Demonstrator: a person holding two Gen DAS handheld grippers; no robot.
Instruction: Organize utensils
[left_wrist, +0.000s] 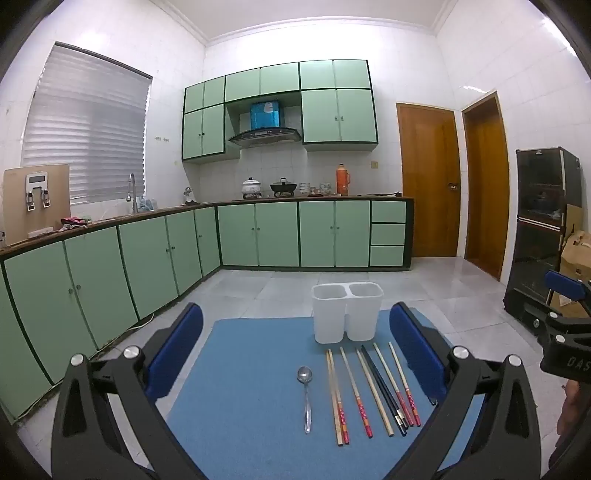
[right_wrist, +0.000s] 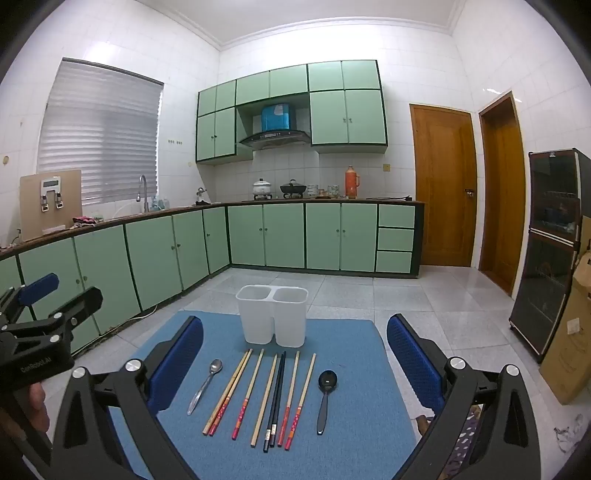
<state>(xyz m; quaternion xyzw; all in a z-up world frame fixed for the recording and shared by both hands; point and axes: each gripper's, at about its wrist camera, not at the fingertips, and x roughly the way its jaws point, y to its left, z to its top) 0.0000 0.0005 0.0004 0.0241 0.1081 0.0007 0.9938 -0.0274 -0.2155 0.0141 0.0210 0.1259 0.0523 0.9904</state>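
Note:
A white two-compartment utensil holder (left_wrist: 346, 312) (right_wrist: 272, 315) stands at the far edge of a blue mat (left_wrist: 240, 424) (right_wrist: 351, 424). In front of it lie several chopsticks (left_wrist: 369, 391) (right_wrist: 266, 397) side by side, wooden ones and a black pair. A silver spoon (left_wrist: 306, 391) (right_wrist: 206, 384) lies to their left. A black spoon (right_wrist: 325, 398) lies to their right. My left gripper (left_wrist: 295, 354) is open above the near side of the mat, holding nothing. My right gripper (right_wrist: 295, 358) is open and holds nothing.
The mat lies on a table over a grey tiled floor. Green kitchen cabinets (left_wrist: 147, 258) run along the left and back. A dark glass cabinet (right_wrist: 546, 251) and cardboard boxes (right_wrist: 569, 332) stand at the right. Two wooden doors (right_wrist: 443, 184) are at the back right.

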